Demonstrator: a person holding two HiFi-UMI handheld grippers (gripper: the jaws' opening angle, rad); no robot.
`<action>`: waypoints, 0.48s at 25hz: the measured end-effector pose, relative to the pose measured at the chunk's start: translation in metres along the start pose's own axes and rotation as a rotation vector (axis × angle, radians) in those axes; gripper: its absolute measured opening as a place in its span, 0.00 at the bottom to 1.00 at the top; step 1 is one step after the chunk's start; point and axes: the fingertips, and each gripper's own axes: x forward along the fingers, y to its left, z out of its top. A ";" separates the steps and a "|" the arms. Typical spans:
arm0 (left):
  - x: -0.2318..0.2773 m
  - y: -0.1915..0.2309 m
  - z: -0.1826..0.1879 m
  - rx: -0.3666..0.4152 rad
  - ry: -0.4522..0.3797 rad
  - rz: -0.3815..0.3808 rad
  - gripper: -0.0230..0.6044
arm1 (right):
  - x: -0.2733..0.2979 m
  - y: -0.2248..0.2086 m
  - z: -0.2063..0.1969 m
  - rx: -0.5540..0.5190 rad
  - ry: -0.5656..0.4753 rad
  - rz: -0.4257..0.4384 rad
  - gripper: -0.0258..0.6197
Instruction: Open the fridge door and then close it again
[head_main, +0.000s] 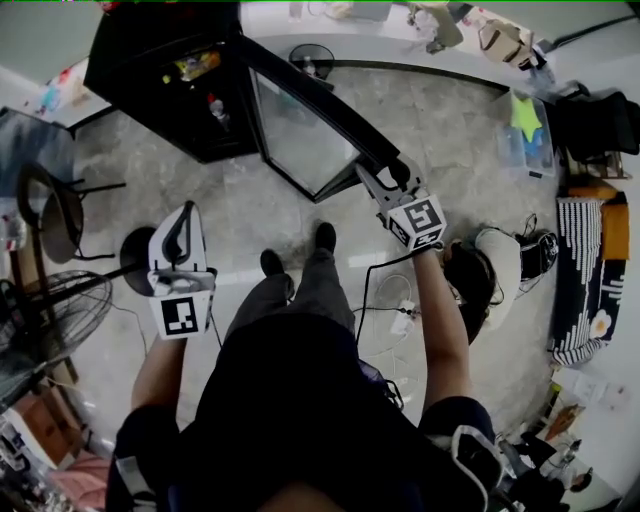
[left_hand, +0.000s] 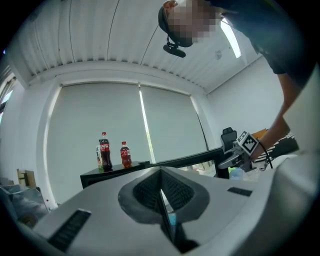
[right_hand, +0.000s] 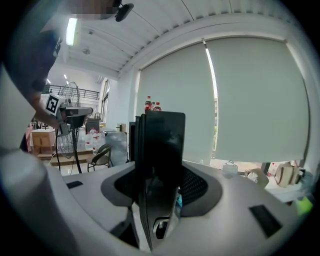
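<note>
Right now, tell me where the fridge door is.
Head view, upper middle: the door stands open from the fridge on its left, its free edge clamped in the right gripper.

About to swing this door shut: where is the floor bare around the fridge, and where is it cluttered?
Bare floor lies beyond the open door, up to the white ledge. Another bare patch sits between the fridge and the person's shoes. Crowded: chair and fan at left, cables and bags at right.

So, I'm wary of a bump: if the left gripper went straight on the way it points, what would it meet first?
Likely the black fridge, about where its open door hinges; depth is hard to judge.
</note>
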 end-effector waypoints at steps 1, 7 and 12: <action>-0.004 0.001 -0.001 -0.004 0.003 0.000 0.07 | -0.001 0.005 0.000 0.000 0.003 -0.013 0.38; -0.023 -0.003 -0.001 -0.010 0.013 0.021 0.07 | -0.005 0.028 -0.003 0.010 0.031 -0.060 0.38; -0.041 -0.007 0.006 -0.007 0.023 0.078 0.07 | -0.010 0.044 0.001 0.023 0.030 -0.095 0.38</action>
